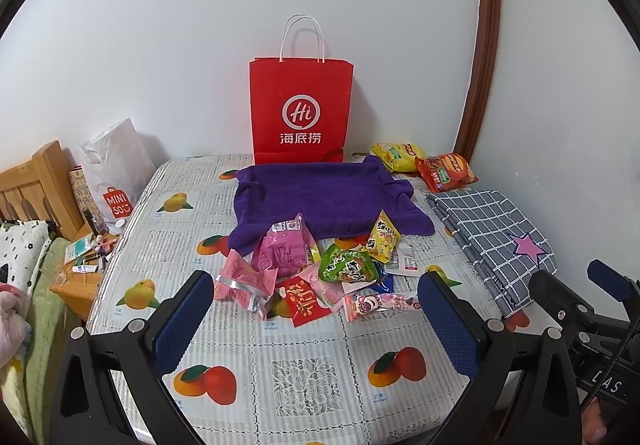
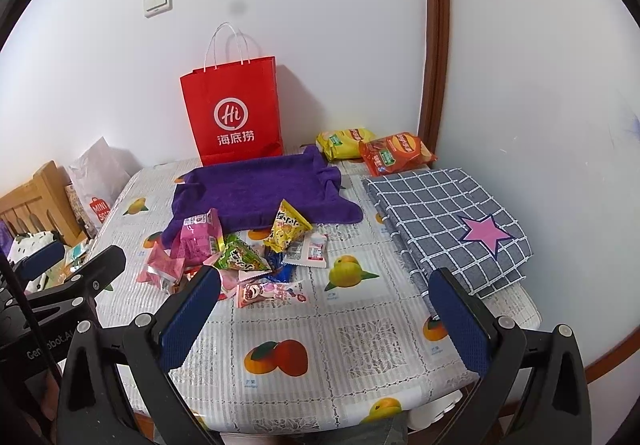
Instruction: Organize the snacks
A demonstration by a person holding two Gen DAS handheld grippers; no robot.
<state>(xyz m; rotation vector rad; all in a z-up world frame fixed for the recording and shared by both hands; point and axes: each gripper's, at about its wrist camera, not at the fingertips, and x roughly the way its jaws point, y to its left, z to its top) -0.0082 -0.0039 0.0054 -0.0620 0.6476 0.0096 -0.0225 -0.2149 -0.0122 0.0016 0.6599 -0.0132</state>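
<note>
A pile of small snack packets (image 1: 320, 277) lies mid-table, also in the right wrist view (image 2: 240, 261): pink, green, yellow and red wrappers. Behind it is a purple cloth tray (image 1: 328, 197) (image 2: 260, 193), with no snacks in it. A red paper bag (image 1: 300, 109) (image 2: 234, 113) stands against the wall. Two chip bags, yellow (image 1: 398, 156) (image 2: 342, 143) and orange (image 1: 446, 172) (image 2: 396, 154), lie at the back right. My left gripper (image 1: 314, 285) is open just in front of the pile. My right gripper (image 2: 324, 281) is open, right of the pile.
A folded grey checked cloth (image 1: 492, 229) (image 2: 448, 221) with a pink star lies on the table's right side. A white Miniso bag (image 1: 112, 173) and a cluttered wooden nightstand (image 1: 76, 281) stand left of the table. The wall is close behind and to the right.
</note>
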